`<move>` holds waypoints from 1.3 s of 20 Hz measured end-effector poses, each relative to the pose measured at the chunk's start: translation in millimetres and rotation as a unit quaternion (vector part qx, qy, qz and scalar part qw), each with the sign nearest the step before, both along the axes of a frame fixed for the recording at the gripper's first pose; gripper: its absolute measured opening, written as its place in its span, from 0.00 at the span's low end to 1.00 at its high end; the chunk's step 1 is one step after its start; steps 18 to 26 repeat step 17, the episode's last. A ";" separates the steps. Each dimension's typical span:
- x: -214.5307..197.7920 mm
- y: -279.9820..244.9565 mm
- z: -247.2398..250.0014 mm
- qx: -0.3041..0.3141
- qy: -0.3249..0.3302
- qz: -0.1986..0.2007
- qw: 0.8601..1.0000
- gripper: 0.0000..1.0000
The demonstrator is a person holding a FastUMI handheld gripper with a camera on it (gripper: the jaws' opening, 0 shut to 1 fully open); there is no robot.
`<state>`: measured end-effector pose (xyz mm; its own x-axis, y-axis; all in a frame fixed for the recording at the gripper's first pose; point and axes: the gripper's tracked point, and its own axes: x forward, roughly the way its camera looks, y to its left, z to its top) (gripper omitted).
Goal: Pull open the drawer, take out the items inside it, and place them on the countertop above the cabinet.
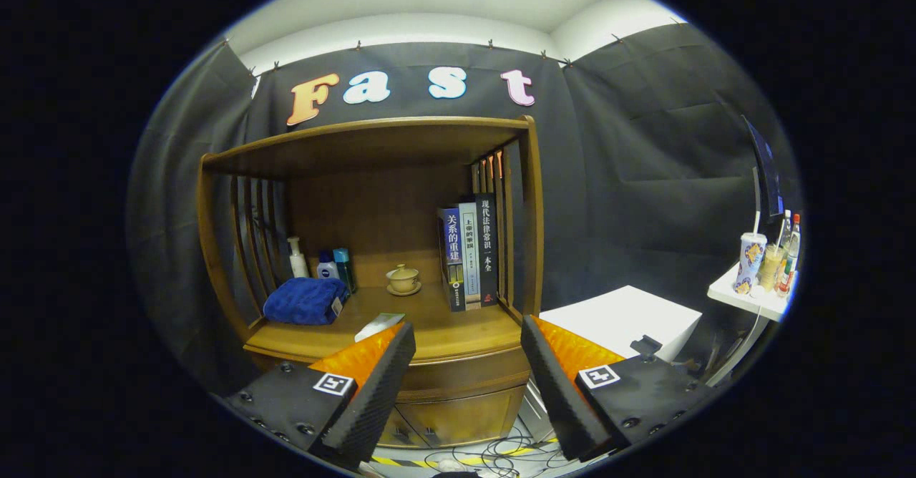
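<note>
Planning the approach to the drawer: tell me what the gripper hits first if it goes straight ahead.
Probably the wooden cabinet's curved front edge below the countertop, seen between the open gripper fingers; depth is unclear.

The closed brown wooden drawer (458, 376) is seen at lower centre, below the brown wooden countertop (444, 331); the wide-open gripper (469, 371) is held before it.

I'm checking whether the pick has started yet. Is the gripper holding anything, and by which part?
Nothing is held. The gripper is open, its fingers apart with only the wooden cabinet front between and beyond them; the drawer looks closed.
</note>
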<state>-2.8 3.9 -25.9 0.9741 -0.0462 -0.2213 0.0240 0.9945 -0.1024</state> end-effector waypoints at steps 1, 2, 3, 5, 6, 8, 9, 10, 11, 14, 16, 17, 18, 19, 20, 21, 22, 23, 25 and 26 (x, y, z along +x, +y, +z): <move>0.5 1.6 -0.5 0.000 0.000 0.001 1.000 0.99; 1.2 2.4 -0.3 0.000 -0.001 0.000 1.000 0.99; 2.3 1.4 -1.2 0.001 -0.001 -0.001 1.000 0.99; 1.1 0.6 -2.4 0.003 0.002 -0.004 1.000 0.99; 1.0 0.1 -2.2 0.003 0.003 -0.006 1.000 0.99; 1.5 -0.6 -0.7 0.002 0.000 -0.007 1.000 0.99; 1.7 -0.7 0.8 0.001 -0.002 -0.007 1.000 0.99; 1.2 -0.9 1.2 0.001 -0.003 -0.007 1.000 0.99; 0.9 -0.9 0.9 0.002 -0.002 -0.007 1.000 0.99; 2.7 -5.3 -0.7 0.004 -0.003 -0.013 1.000 0.99; 2.8 -6.3 -1.5 0.007 -0.004 -0.015 1.000 0.99; 2.0 -6.9 -2.7 0.008 -0.003 -0.014 1.000 0.99; 2.0 -6.9 -2.7 0.008 -0.003 -0.014 1.000 0.99; 2.0 -6.9 -2.7 0.008 -0.003 -0.014 1.000 0.99; 2.0 -6.9 -2.7 0.008 -0.003 -0.014 1.000 0.99; 2.0 -6.9 -2.7 0.008 -0.003 -0.014 1.000 0.99; 2.0 -6.9 -2.7 0.008 -0.003 -0.014 1.000 0.99; 2.0 -6.9 -2.7 0.008 -0.003 -0.014 1.000 0.99; 2.0 -6.9 -2.7 0.008 -0.003 -0.014 1.000 0.99; 2.0 -6.9 -2.7 0.008 -0.003 -0.014 1.000 0.99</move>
